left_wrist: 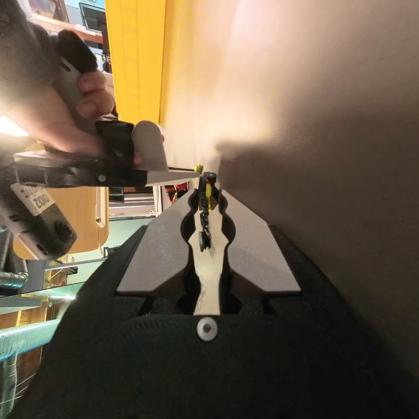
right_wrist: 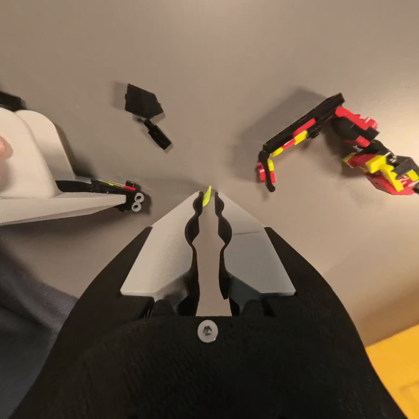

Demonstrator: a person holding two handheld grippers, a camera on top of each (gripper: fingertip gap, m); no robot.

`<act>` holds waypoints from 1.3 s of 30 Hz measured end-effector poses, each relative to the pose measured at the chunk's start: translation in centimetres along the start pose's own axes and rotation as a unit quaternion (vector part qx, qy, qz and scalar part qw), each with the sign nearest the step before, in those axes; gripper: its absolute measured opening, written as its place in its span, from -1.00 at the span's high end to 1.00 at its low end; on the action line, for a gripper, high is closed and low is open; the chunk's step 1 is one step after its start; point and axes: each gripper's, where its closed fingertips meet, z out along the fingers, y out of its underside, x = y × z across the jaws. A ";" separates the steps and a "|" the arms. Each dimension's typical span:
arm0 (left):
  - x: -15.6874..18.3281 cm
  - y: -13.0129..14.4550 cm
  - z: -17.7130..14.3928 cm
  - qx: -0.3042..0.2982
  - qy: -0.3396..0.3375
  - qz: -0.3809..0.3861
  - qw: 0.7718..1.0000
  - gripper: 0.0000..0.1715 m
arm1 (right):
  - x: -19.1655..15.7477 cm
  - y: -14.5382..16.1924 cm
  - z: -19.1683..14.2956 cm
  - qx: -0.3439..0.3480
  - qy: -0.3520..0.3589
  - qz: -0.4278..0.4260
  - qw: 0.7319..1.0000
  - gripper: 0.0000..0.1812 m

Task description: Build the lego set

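Left wrist view: left gripper [left_wrist: 206, 199] rolled sideways, clamping black-yellow lego piece [left_wrist: 205, 204]; right gripper [right_wrist: 207, 195] narrowly parted, pinching lime sliver [right_wrist: 206, 196].

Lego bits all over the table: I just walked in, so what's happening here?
A person is building a lego set with two handheld grippers. The left gripper is clamped on a slim black sub-assembly with yellow and red bits. The right gripper pinches a small lime-green piece at its tips, close beside that sub-assembly. A bigger red, yellow and black build and loose black pieces lie on the table, untouched.
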 end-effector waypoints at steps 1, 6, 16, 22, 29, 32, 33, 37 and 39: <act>0.1 -0.1 0.0 0.000 -0.001 0.001 1.000 0.81 | -0.1 0.1 0.0 -0.002 0.015 -0.007 1.000 0.97; 0.0 0.1 0.1 -0.007 0.000 0.005 1.000 0.81 | -0.4 0.1 0.0 0.017 0.046 -0.012 0.999 1.00; -1.9 -0.2 0.1 -0.003 -0.049 0.019 0.999 0.81 | -3.8 -2.2 -4.8 0.406 -0.070 -0.004 0.911 1.00; -4.0 -2.0 -1.2 0.053 -0.095 -0.015 0.994 0.82 | -6.3 -0.2 -8.7 0.584 -0.152 -0.093 0.792 1.00; -3.7 -3.2 -1.4 0.078 -0.087 -0.022 0.993 0.82 | -6.4 0.2 -8.4 0.589 -0.234 -0.133 0.762 1.00; -3.9 -3.2 -1.5 0.087 -0.087 -0.043 0.991 0.82 | -7.0 0.4 -7.7 0.560 -0.260 -0.143 0.773 1.00; -4.0 -3.2 -1.5 0.089 -0.086 -0.048 0.991 0.82 | -7.0 0.5 -7.7 0.558 -0.271 -0.139 0.772 1.00; -3.7 -3.2 -1.4 0.089 -0.081 -0.047 0.992 0.82 | -7.1 0.6 -7.5 0.550 -0.280 -0.142 0.774 1.00; -3.7 -3.2 -1.4 0.089 -0.079 -0.047 0.992 0.82 | -7.3 0.6 -7.3 0.545 -0.276 -0.147 0.778 1.00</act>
